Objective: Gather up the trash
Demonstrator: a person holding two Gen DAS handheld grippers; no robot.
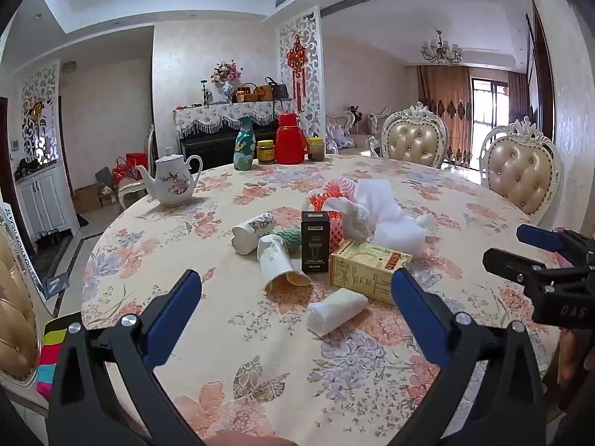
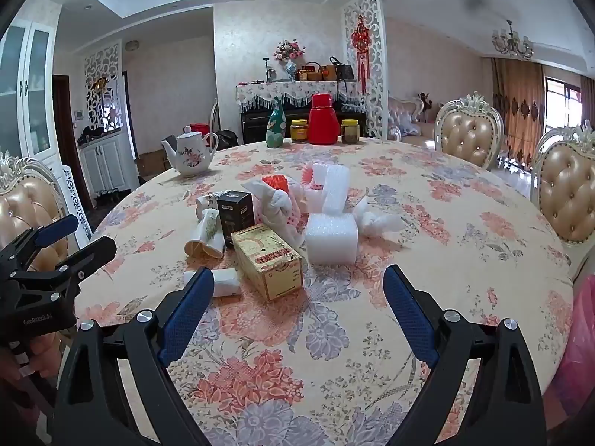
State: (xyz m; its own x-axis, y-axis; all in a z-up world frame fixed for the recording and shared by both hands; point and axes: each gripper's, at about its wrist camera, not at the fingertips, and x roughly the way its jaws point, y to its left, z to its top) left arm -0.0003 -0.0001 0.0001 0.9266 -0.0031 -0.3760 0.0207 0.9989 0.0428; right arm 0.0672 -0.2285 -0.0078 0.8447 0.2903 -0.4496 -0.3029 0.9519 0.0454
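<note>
From the left wrist view, the left gripper [image 1: 295, 290] hangs over the near side of the worktop [image 1: 483, 223] with its jaws wide apart and nothing between them. The trash sits in a loose heap at the middle of the worktop: two paper cups [image 1: 277, 256] on their sides, a black box [image 1: 315, 241] standing upright, a yellow box [image 1: 366, 269] beside it, a white roll [image 1: 336, 310] nearest the gripper, and foam wrap [image 1: 386, 208] behind. The right gripper [image 1: 520, 249] shows at the right edge, also spread and empty. A teapot [image 1: 173, 182] and a red flask [image 1: 290, 139] stand well apart from the heap.

From the right wrist view, the right gripper [image 2: 297, 286] is likewise open above the cloth, short of the yellow box [image 2: 267, 260] and a block of bubble wrap [image 2: 331, 238]. Something pink at the right edge [image 2: 580, 334] may be a bag for the trash, though too little shows to tell.

Collection looks not yet begun. The next move calls for reaching forward and closing on one near piece, probably the roll or the yellow box, then carrying it to a container.
</note>
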